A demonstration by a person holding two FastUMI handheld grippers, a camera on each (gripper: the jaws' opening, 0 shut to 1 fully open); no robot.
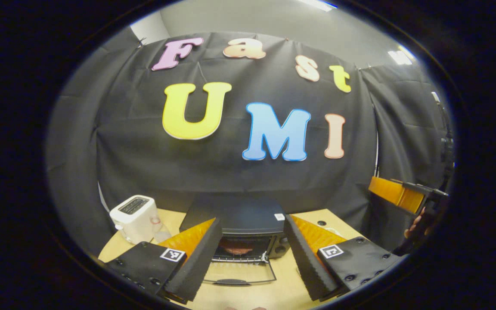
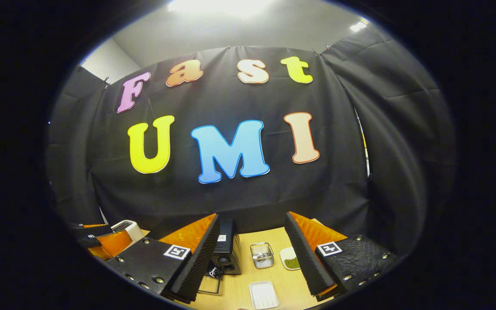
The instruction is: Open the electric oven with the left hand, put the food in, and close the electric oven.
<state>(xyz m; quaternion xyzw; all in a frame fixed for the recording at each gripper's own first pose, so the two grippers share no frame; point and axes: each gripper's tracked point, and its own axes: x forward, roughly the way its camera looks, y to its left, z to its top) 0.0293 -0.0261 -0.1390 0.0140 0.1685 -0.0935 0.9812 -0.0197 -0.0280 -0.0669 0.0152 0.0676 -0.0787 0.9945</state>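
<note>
The black electric oven (image 1: 237,214) stands on the wooden table (image 1: 282,292) straight ahead in the left gripper view. Its glass door (image 1: 239,274) hangs open and lies flat toward me. A reddish piece of food (image 1: 240,248) rests on the rack inside. My left gripper (image 1: 252,220) is open and empty, held back from the door and above the table. Off to the right a hand holds the right gripper (image 1: 401,194) in the air. In the right gripper view my right gripper (image 2: 252,216) is open and empty, and the oven (image 2: 226,249) shows from its side with the door (image 2: 210,284) down.
A white toaster (image 1: 135,217) stands left of the oven. To the right of the oven sit a metal mesh basket (image 2: 261,255), a small dish with green bits (image 2: 291,260) and an empty white tray (image 2: 264,295). The black cloth wall closes off the back.
</note>
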